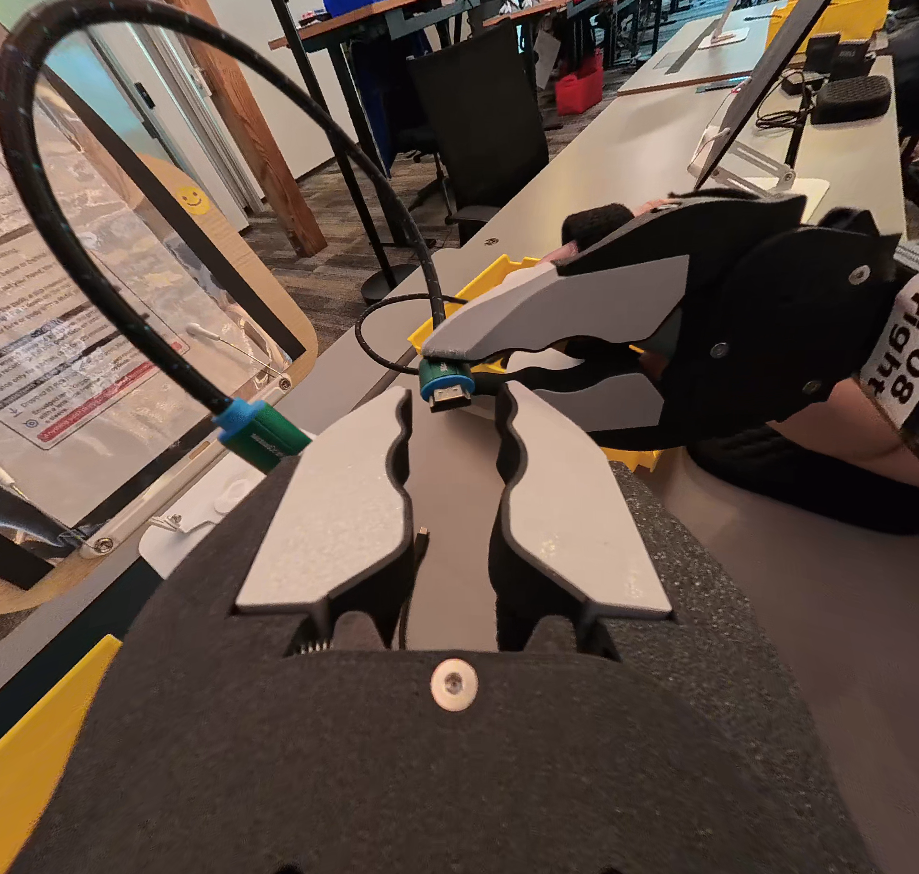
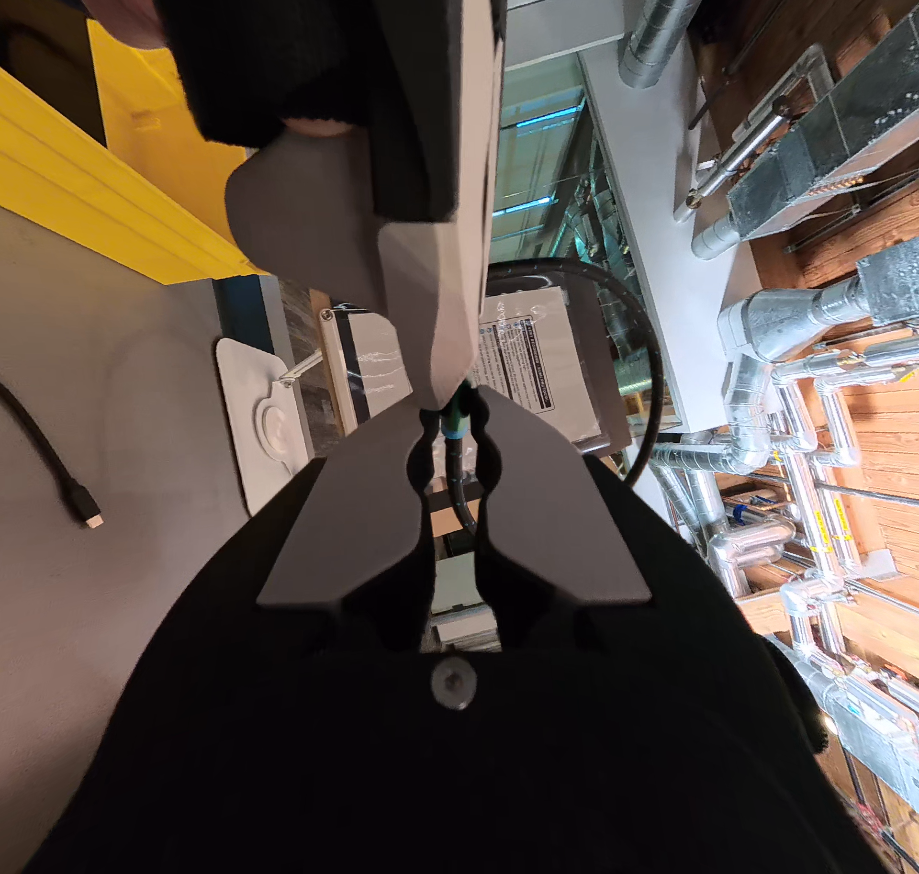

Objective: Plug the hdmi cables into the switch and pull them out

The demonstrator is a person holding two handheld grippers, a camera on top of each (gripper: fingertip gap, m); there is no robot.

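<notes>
My right gripper [image 1: 437, 360] reaches in from the right, turned on its side, and is shut on a green HDMI plug [image 1: 444, 383] with a blue collar; the metal tip sticks out toward my left gripper. In the right wrist view the plug [image 2: 455, 422] sits between my fingertips [image 2: 428, 415] of the right gripper [image 2: 452, 410]. My left gripper [image 1: 453, 397] is open and empty, just before that plug. The braided black cable [image 1: 74, 253] loops up to a second green plug [image 1: 263, 435] beside my left finger [image 1: 348, 492]; its tip is hidden. No switch shows.
A yellow bin [image 1: 477, 278] stands behind the right gripper. A framed sign [image 1: 124, 353] on a white base [image 1: 199, 517] stands at the left table edge. A thin black cable with a small connector [image 2: 89, 517] lies on the grey table [image 1: 746, 576]. A person's forearm [image 1: 865, 432] is right.
</notes>
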